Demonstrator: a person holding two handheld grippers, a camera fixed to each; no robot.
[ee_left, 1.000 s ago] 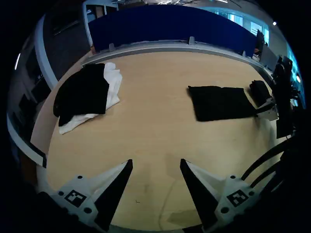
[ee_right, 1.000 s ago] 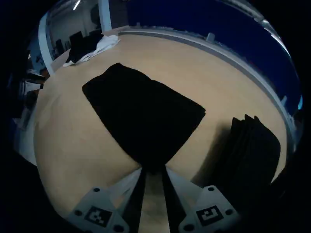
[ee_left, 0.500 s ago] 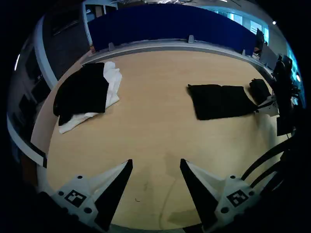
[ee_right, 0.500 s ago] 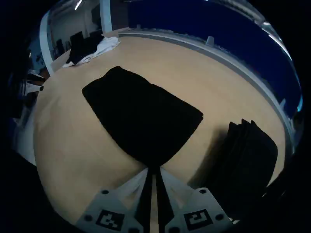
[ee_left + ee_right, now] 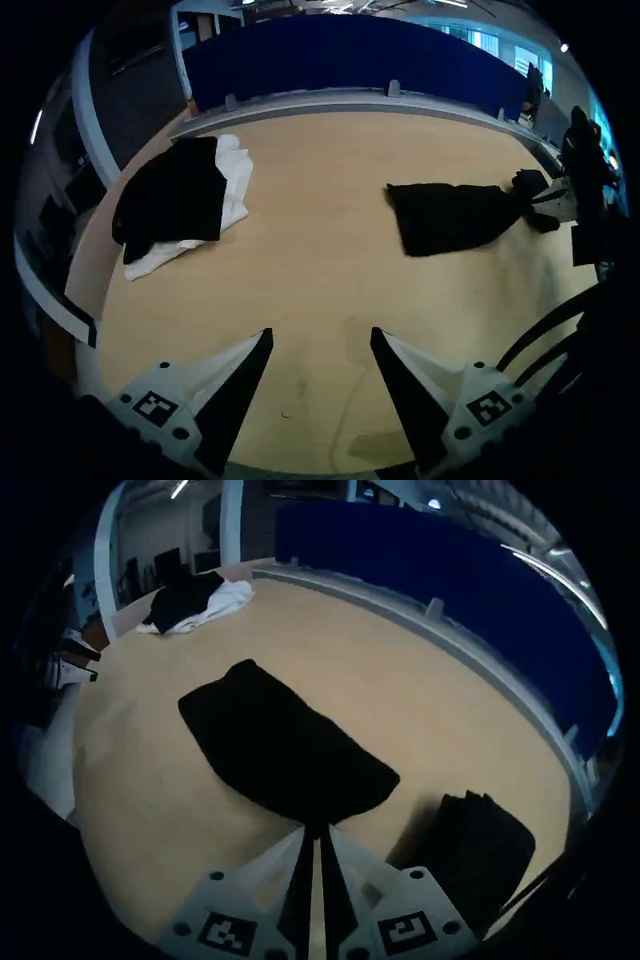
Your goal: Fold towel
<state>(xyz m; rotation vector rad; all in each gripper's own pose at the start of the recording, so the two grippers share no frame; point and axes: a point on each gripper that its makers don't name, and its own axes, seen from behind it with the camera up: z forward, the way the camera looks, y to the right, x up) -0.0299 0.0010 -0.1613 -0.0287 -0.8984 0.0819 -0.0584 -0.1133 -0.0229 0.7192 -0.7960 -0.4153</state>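
Note:
A black towel lies on the wooden table, right of centre in the left gripper view. My right gripper is shut on the towel's near corner, and the cloth slopes up from the table to the fingertips and bunches there. In the left gripper view that right gripper shows at the towel's right end, lifted a little. My left gripper hovers open over bare table near the front edge, well away from the towel.
A stack of folded black towels sits right of the held towel. A heap of black and white cloths lies at the far left of the table. A blue partition runs along the table's back edge.
The right gripper's fingers closed on the towel's near corner, then rose and drew back, lifting that end so the towel bunches. The left gripper has stayed put.

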